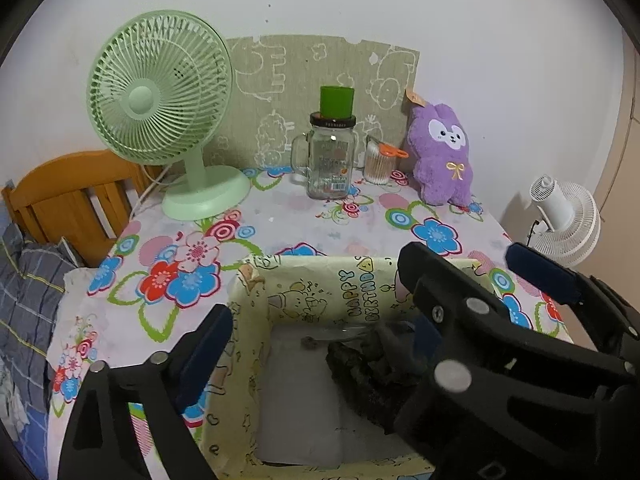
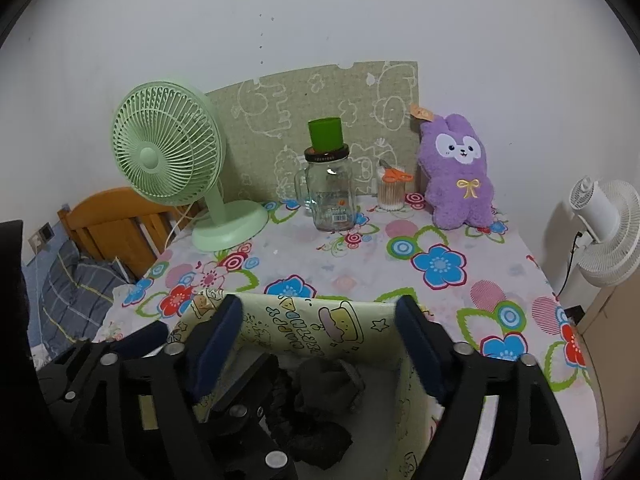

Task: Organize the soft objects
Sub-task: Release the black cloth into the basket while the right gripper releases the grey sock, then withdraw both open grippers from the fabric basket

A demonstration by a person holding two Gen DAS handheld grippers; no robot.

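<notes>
A pale yellow "Happy Birthday" paper-lined box (image 1: 316, 280) (image 2: 304, 320) stands at the table's near edge. Dark soft cloth items (image 1: 368, 372) (image 2: 320, 392) lie inside it at the right. A purple plush bunny (image 1: 442, 152) (image 2: 460, 172) sits upright at the far right against the wall. My left gripper (image 1: 316, 320) is open over the box and holds nothing. My right gripper (image 2: 320, 340) is open above the box's right side, also empty; it shows in the left wrist view (image 1: 460, 272).
On the floral tablecloth (image 1: 312, 220) stand a green desk fan (image 1: 160, 120), a glass mug jar (image 1: 330, 160) with a green cup (image 1: 337, 102) on top, and a cotton swab jar (image 1: 378, 162) with orange scissors. A white fan (image 1: 568, 216) stands right; a wooden headboard (image 1: 76, 196) left.
</notes>
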